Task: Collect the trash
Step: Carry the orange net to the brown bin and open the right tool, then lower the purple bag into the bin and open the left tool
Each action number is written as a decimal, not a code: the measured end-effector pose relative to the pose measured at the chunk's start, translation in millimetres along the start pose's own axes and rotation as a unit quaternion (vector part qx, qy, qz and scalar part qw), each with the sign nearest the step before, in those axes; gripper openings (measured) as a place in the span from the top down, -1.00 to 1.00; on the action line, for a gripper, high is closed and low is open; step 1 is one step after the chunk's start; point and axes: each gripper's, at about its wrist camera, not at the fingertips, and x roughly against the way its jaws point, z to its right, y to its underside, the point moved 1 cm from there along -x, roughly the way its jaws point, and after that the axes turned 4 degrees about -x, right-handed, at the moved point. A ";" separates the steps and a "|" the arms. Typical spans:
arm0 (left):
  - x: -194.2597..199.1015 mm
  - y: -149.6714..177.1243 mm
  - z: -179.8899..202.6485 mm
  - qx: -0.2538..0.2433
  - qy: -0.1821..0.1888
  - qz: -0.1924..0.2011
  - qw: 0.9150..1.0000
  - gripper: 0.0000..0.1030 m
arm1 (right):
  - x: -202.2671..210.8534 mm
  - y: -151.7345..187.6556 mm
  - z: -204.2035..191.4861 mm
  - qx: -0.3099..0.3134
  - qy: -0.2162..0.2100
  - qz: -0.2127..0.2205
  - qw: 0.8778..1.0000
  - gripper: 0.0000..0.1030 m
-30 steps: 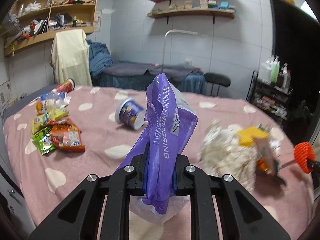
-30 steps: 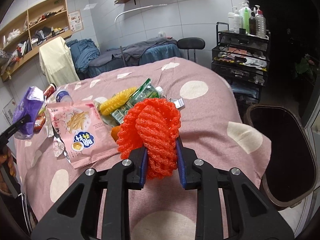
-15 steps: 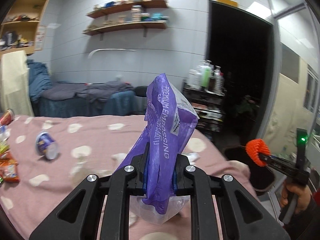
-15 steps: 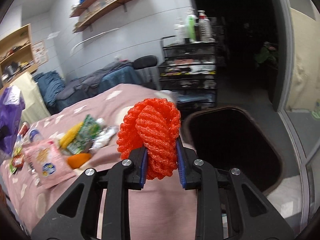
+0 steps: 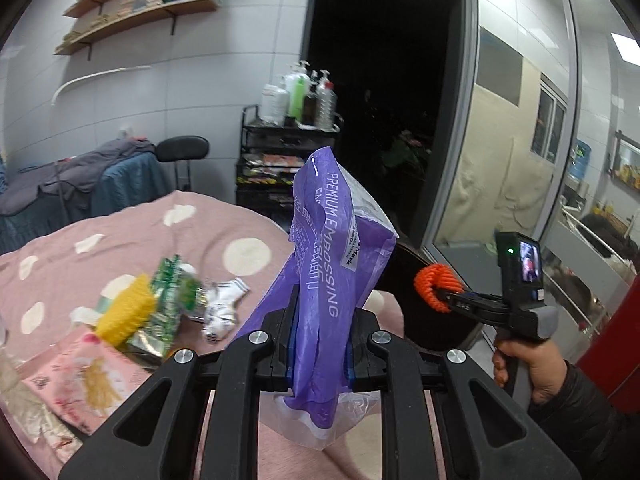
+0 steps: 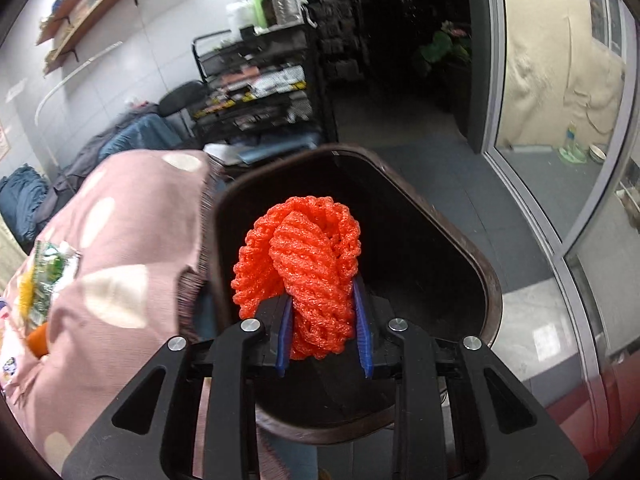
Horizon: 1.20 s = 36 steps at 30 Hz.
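Because the orange foam net (image 6: pixel 304 276) is light, springy mesh, it squashes easily, and the right tongs (image 6: pixel 323 328) pinch its bunched middle over the dark bin (image 6: pixel 460 248) beside the bed (image 6: pixel 132 216). I'd expect it to spring back and drop freely. The left tongs (image 5: pixel 320 344) clamp a thin, slippery purple plastic bag (image 5: pixel 332 264), crumpled upright, near the bed's edge.

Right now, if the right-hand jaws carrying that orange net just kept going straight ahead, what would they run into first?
Probably the dark trash bin: the right gripper, shut on the orange foam net, points down into its open mouth. Nothing shows in between, though depth is hard to judge.
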 end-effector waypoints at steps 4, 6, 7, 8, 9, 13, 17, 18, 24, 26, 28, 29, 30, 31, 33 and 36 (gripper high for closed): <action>-16.5 3.7 17.8 -0.013 0.026 -0.020 0.999 0.67 | -14.0 5.5 10.4 -0.014 0.010 -0.014 1.000 0.05; -24.9 4.2 26.3 -0.017 0.037 -0.030 0.999 0.67 | -14.7 9.5 14.0 -0.017 0.015 -0.015 1.000 -0.28; -29.5 4.3 31.0 -0.019 0.042 -0.036 0.998 0.67 | -13.7 11.1 15.2 -0.020 0.017 -0.014 1.000 -0.28; -33.7 4.6 33.1 -0.020 0.047 -0.041 0.998 0.67 | -13.5 11.4 16.5 -0.023 0.015 -0.012 1.000 -0.28; -37.8 4.2 35.3 -0.020 0.052 -0.046 0.997 0.67 | -11.3 12.2 17.8 -0.025 0.015 -0.010 1.000 -0.28; -56.4 -0.2 47.9 -0.020 0.072 -0.068 0.995 0.67 | 4.4 14.3 26.1 -0.032 0.023 0.012 0.999 -0.28; -73.5 -3.6 63.5 -0.033 0.092 -0.086 0.992 0.67 | 23.1 14.0 34.5 -0.036 0.034 0.034 0.998 -0.29; -78.7 -4.6 68.3 -0.036 0.099 -0.091 0.990 0.67 | 26.7 13.7 36.4 -0.038 0.037 0.039 0.998 -0.31; -113.6 -7.0 90.7 -0.042 0.124 -0.131 0.983 0.67 | 46.8 17.2 51.8 -0.043 0.057 0.056 0.996 -0.41; -124.7 -7.9 97.0 -0.039 0.131 -0.144 0.980 0.67 | 51.2 19.7 57.0 -0.046 0.063 0.059 0.995 -0.41; -135.0 -9.3 103.4 -0.042 0.133 -0.154 0.978 0.67 | 54.3 21.9 61.8 -0.049 0.068 0.058 0.995 -0.42; -138.9 -10.2 106.8 -0.045 0.132 -0.157 0.978 0.67 | 56.0 23.3 64.9 -0.052 0.069 0.058 0.995 -0.42; -143.3 -10.6 110.8 -0.049 0.132 -0.160 0.977 0.67 | 57.1 24.5 67.2 -0.054 0.071 0.057 0.994 -0.42; -147.5 -10.7 114.3 -0.052 0.133 -0.165 0.976 0.67 | 57.8 25.8 69.3 -0.056 0.073 0.056 0.994 -0.42; -155.9 -10.9 122.4 -0.054 0.135 -0.175 0.974 0.67 | 59.1 28.4 72.5 -0.057 0.075 0.054 0.994 -0.42; -170.4 -11.5 131.0 -0.055 0.139 -0.193 0.970 0.67 | 61.7 32.7 76.4 -0.061 0.077 0.053 0.994 -0.43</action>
